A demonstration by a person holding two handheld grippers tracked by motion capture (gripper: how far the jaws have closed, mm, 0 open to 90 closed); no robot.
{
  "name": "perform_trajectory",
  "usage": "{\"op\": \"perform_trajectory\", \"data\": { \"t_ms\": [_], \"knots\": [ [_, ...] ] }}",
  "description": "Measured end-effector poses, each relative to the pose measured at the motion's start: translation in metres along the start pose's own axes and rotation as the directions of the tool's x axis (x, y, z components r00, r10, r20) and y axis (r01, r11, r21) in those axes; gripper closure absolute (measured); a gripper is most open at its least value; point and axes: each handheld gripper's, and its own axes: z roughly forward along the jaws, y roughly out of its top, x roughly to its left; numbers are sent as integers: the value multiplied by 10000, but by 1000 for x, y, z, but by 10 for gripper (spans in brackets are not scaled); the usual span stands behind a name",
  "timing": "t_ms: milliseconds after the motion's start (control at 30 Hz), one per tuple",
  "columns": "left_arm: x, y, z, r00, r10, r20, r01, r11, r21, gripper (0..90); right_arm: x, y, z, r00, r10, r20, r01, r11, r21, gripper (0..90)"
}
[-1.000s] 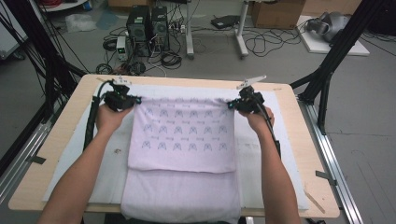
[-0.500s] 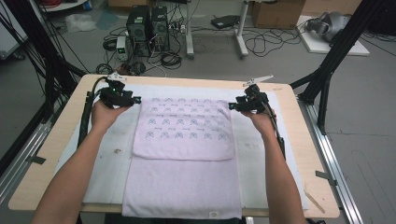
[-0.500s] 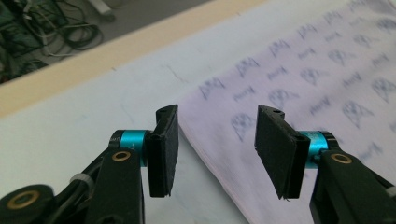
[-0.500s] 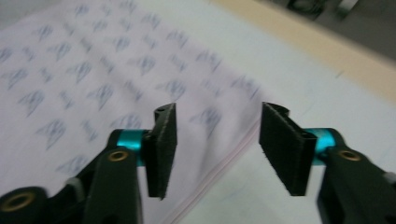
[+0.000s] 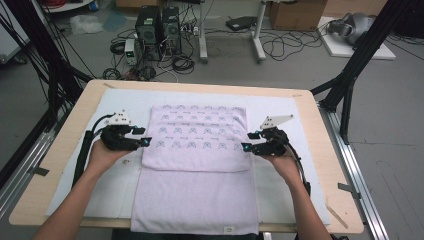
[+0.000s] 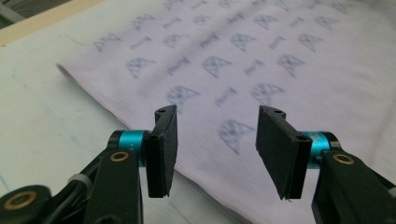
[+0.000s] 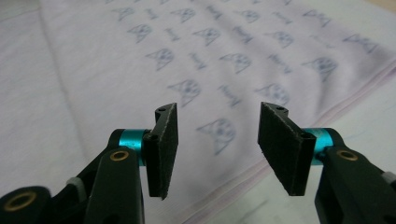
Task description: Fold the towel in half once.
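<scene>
Two layers of one pale lilac printed towel cover the middle of the light wooden worktop, lying on a white sheet: the far part is folded toward the person, its printed face up, and its doubled edge runs across the cloth partway down, while the single lower layer reaches the near edge of the worktop.

By my reading, the first fold is down and released, and the hands are lining up for the next one. The left gripper hovers at the left side edge of the folded panel near its lower corner, jaws about half apart and empty; its own camera shows the hem passing under the pads without touching them. The right gripper mirrors it at the right side edge, jaws likewise parted with nothing between them, and both pairs have just been opening.

Next, each pair probably needs to drop onto the hem and close on both layers.

Bare sheet lies either side of the towel, giving clear lateral room.
</scene>
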Motion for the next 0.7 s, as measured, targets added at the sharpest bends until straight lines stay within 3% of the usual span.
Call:
{"op": "perform_trajectory", "data": {
  "t_ms": [67,100,233,300,500,700],
  "knots": [
    [-10,-8,-4,9998,128,160,-130,9999,103,494,10,-9,-2,9999,-57,-90,56,10000,-63,475],
    [-14,-13,-5,9996,109,265,-111,9999,53,494,14,-11,-2,9995,1,-308,5,9998,190,465],
    [-26,-31,-11,9995,61,312,-59,10000,-49,496,34,-23,-6,9977,-646,-207,647,9979,18,482],
    [-30,-37,-10,9992,17,395,-16,10000,-19,497,39,-29,-7,9980,-544,-309,541,9985,-119,482],
    [-43,-42,-6,9973,510,527,-527,9981,316,529,46,-40,-3,9980,-562,-299,563,9984,-1,480],
    [-41,-45,2,9965,515,663,-561,9959,708,583,48,-47,1,9981,-460,-417,468,9988,172,499]
  ]
}}
